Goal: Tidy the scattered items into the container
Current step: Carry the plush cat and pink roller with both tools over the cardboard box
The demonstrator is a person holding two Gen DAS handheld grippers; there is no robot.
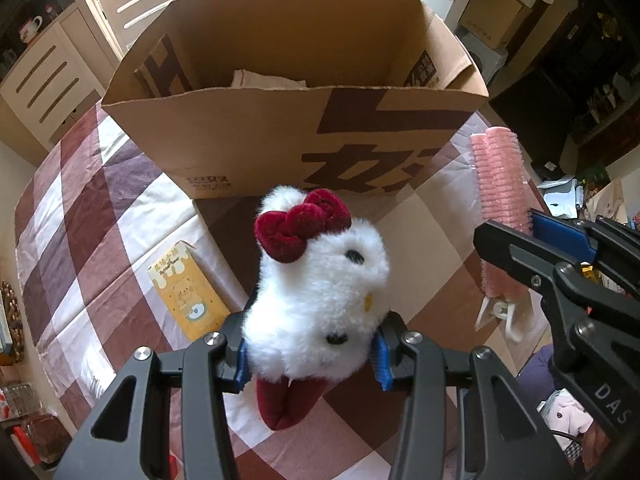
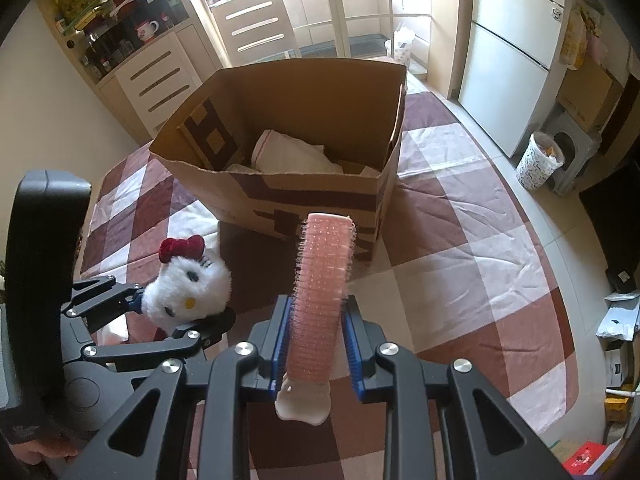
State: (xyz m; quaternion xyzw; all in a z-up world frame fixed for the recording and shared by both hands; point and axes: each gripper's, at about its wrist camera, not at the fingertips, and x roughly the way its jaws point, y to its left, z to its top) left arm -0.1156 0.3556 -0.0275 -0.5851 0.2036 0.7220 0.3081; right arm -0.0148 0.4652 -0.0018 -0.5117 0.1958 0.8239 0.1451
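My left gripper point(image 1: 310, 350) is shut on a white plush cat toy point(image 1: 320, 300) with a dark red bow, held above the checked tablecloth just short of the open cardboard box point(image 1: 256, 136). The same plush toy point(image 2: 188, 288) shows at the left of the right wrist view. My right gripper point(image 2: 318, 344) is shut on a pink hair roller point(image 2: 322, 300) with a pale clip at its lower end. That pink roller point(image 1: 500, 208) stands upright at the right of the left wrist view. White cloth point(image 2: 296, 156) lies inside the box point(image 2: 312, 196).
A yellow carton with a bear picture point(image 1: 188, 292) lies on the tablecloth point(image 1: 88, 248) left of the plush toy. Chairs point(image 2: 256, 28) stand behind the box. A fridge point(image 2: 516, 52) and a patterned bin point(image 2: 538, 164) are at the right, off the table.
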